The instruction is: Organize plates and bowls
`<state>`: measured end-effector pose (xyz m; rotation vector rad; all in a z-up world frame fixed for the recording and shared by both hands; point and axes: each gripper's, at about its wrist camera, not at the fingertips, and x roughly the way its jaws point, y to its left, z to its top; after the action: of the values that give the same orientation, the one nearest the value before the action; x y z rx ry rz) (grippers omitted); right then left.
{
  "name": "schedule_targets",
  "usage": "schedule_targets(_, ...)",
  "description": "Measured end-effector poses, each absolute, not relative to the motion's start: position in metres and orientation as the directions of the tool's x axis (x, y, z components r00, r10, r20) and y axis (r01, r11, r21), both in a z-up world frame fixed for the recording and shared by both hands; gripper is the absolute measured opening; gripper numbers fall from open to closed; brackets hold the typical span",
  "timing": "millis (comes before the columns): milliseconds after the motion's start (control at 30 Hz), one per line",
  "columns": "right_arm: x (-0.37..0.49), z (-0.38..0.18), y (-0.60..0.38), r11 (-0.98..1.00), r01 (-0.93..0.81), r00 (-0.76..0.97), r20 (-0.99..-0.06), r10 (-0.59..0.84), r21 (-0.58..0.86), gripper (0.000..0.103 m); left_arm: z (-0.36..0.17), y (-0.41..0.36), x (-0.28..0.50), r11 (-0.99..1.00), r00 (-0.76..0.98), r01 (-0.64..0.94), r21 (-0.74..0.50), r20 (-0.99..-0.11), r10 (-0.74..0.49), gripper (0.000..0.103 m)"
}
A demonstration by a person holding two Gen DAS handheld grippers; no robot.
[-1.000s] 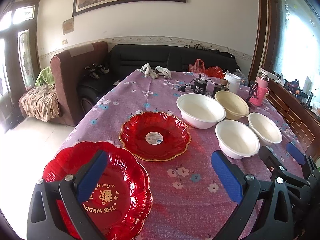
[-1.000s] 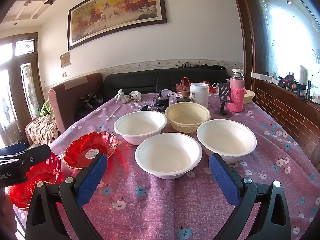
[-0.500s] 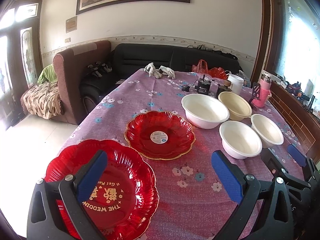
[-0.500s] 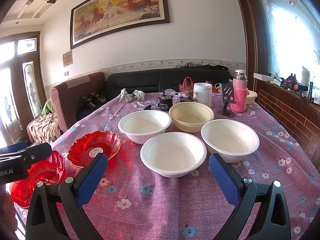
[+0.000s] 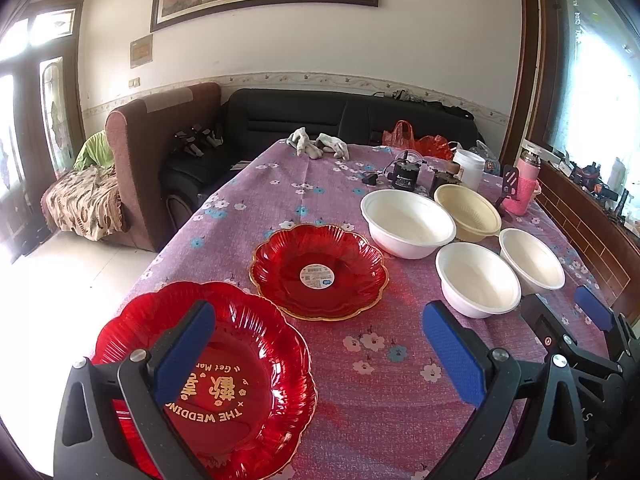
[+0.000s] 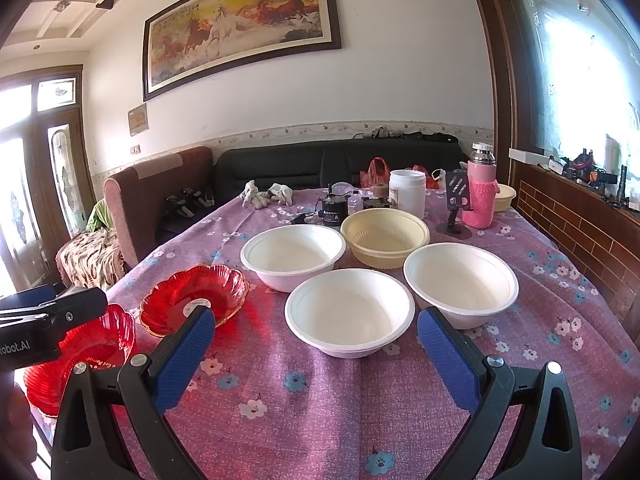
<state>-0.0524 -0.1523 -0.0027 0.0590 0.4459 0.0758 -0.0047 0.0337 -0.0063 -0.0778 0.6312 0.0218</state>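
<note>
Two red flower-shaped plates lie on the purple flowered tablecloth (image 5: 392, 344). The near plate (image 5: 240, 380) has gold lettering; the far plate (image 5: 318, 272) has a white sticker. Three white bowls (image 5: 406, 228) (image 5: 476, 278) (image 5: 532, 258) and a cream bowl (image 5: 468, 210) stand to the right. My left gripper (image 5: 316, 356) is open, its left finger over the near plate. My right gripper (image 6: 316, 356) is open and empty, just before the nearest white bowl (image 6: 350, 312). The red plates also show in the right wrist view (image 6: 196, 294) (image 6: 108, 340).
At the table's far end lie grey gloves (image 5: 316, 146), a black motor (image 5: 406, 174), a white jar (image 6: 407, 192), a pink flask (image 6: 482, 196), a phone stand (image 6: 456, 204) and red bags (image 5: 416, 142). A brown armchair (image 5: 160, 152) and black sofa (image 5: 340, 116) stand beyond.
Both grippers have drawn back and risen slightly, so the plates and bowls sit a little farther off. Nothing on the table has moved. Both stay open.
</note>
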Motion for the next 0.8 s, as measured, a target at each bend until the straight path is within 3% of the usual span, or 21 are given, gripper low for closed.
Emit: schedule_targets(800, -0.044, 0.018, -0.126, 0.991, -0.110, 0.909, -0.395, 0.130, 0.072, 0.102, 0.001, 0.060, 0.002, 0.993, 0.811, -0.091, -0.078, -0.585, 0.029, 0.103)
